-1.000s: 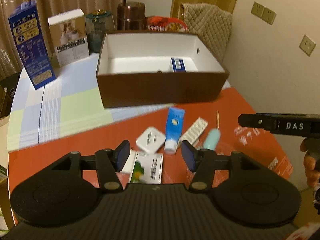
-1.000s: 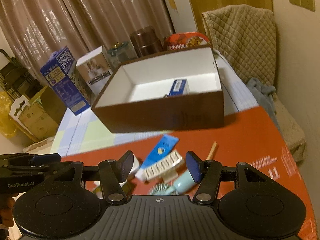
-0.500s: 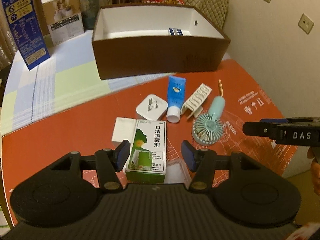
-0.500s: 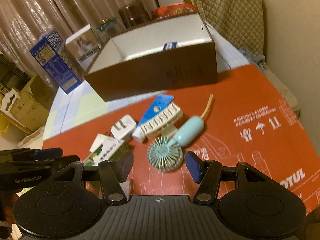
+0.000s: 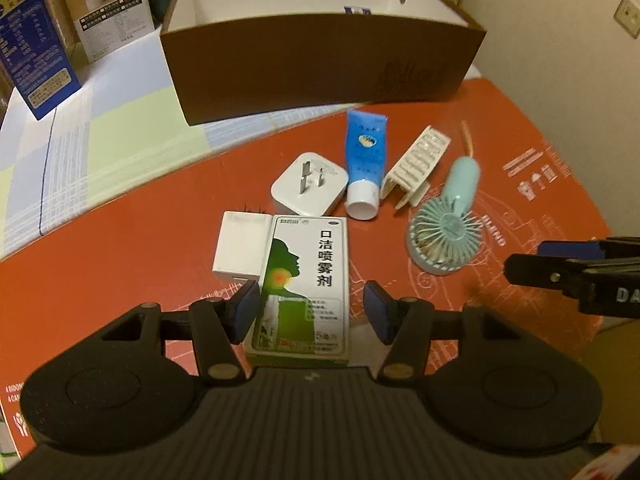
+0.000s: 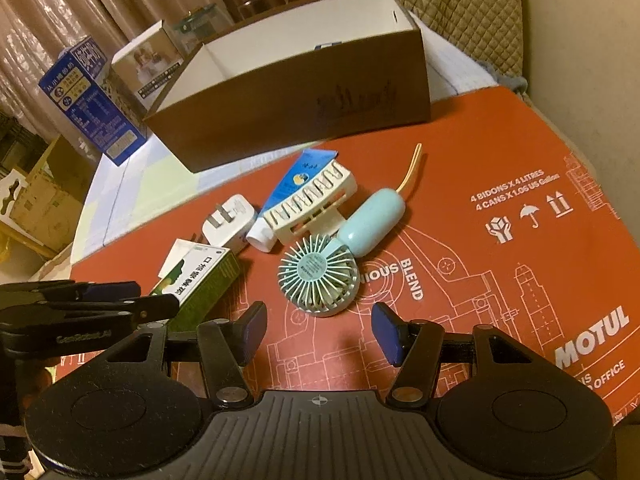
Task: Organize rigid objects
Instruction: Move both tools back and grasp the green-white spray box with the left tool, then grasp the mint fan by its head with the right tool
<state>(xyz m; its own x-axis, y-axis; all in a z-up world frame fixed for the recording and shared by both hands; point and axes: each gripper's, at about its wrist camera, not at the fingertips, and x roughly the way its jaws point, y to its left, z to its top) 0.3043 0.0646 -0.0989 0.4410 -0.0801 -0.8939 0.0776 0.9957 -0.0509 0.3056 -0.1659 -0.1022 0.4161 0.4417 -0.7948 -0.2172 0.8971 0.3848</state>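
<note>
Left gripper (image 5: 308,312) standing open astride the near end of the green and white spray box (image 5: 304,284), pads not yet pressing on its sides; box lying flat on the red cardboard sheet (image 5: 140,248), hard against a small white box (image 5: 240,248) on one side. Right gripper (image 6: 318,330) open too, nothing between its pads, poised just short of the head of the pale blue hand fan (image 6: 320,276).

Likely trouble on the left: one pad looks close to the seam between the two boxes; could catch the white box, drag both, or twist the spray box out of the grip. Smooth carton, shallow bite at one end; could well tip or slip on the lift.

On the right: round slatted fan head, poor purchase; could roll or squirt free, nudging the white clip (image 6: 312,204) and blue tube (image 6: 296,184) touching it. Grippers near each other; a clash possible if both reach for the brown box (image 5: 320,60) together; its tall near wall easy to strike on a low carry.
</note>
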